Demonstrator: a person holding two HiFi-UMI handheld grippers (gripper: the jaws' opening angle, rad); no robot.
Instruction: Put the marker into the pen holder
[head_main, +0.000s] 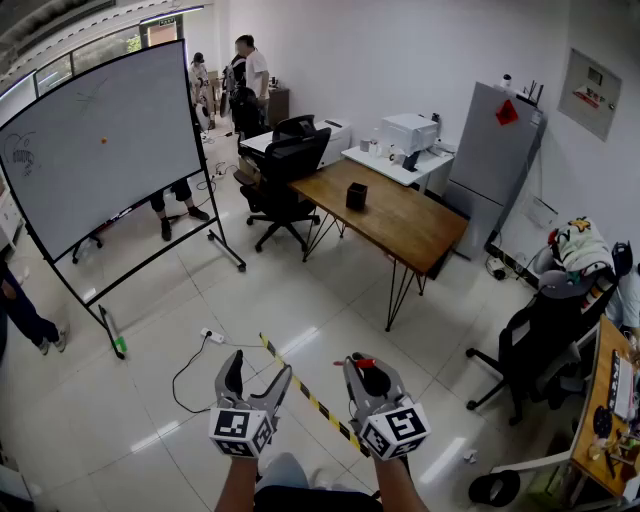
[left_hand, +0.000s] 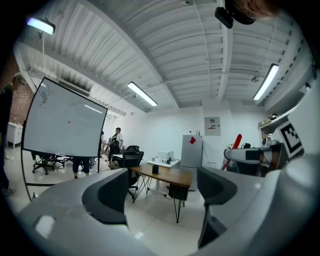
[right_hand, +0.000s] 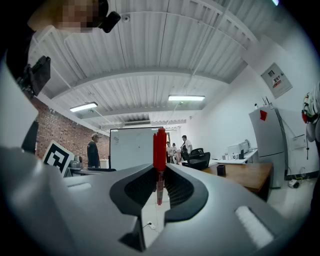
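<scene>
My left grey two-jaw gripper (head_main: 258, 372) is held level, jaws spread wide. My right gripper (head_main: 368, 375) is clamped tight on the slim red marker (right_hand: 159, 147), which stands upright between the pads. The small black square pen holder (head_main: 356, 196) sits well ahead on the brown wooden desk (head_main: 410, 230).

We can read no text anywhere. The whiteboard (head_main: 100, 140) at the upper left carries only faint scribbles that we cannot make out. The red diamond sticker (head_main: 507, 112) on the grey fridge (head_main: 490, 170) at the upper right and the wall notice (head_main: 590, 93) beside it are too small to read. At the bottom centre, the cubes on the left gripper (head_main: 257, 372) and right gripper (head_main: 366, 368) bear black-and-white square patterns, not letters.
</scene>
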